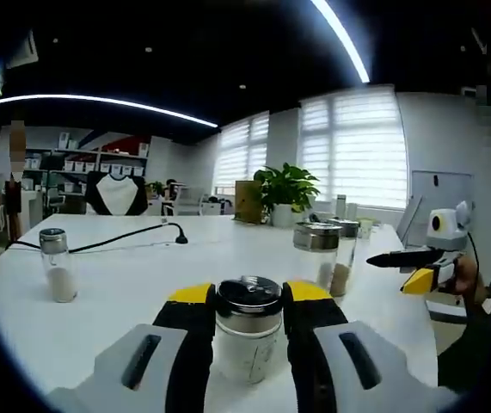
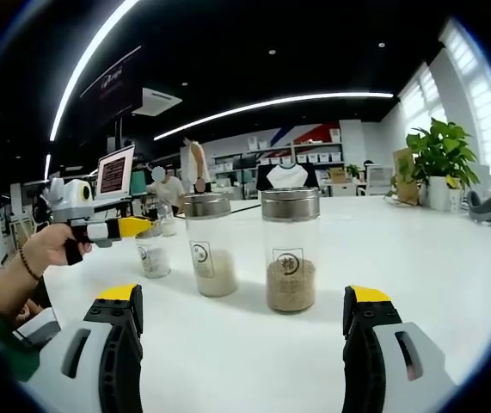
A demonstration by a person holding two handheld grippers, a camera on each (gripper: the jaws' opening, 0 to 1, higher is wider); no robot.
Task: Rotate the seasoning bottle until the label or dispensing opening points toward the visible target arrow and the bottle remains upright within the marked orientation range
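A small seasoning bottle [image 1: 247,340] with a shiny metal lid and pale contents stands upright on the white table [image 1: 142,284]. My left gripper [image 1: 248,303] is shut on it, its yellow-tipped jaws pressed against both sides just below the lid. In the right gripper view that same bottle [image 2: 153,256] is at the left, with the left gripper [image 2: 138,228] held there by a hand. My right gripper [image 2: 243,344] is open above the table with nothing between its wide-spread jaws. It comes into the left gripper view as the right gripper [image 1: 391,271] at the right edge.
A taller jar of brown seasoning [image 2: 290,251] and a jar of white grains [image 2: 210,248] stand ahead of the right gripper. Another small bottle [image 1: 57,265] stands at the table's left. A black cable [image 1: 133,234] and a potted plant [image 1: 286,191] lie farther back.
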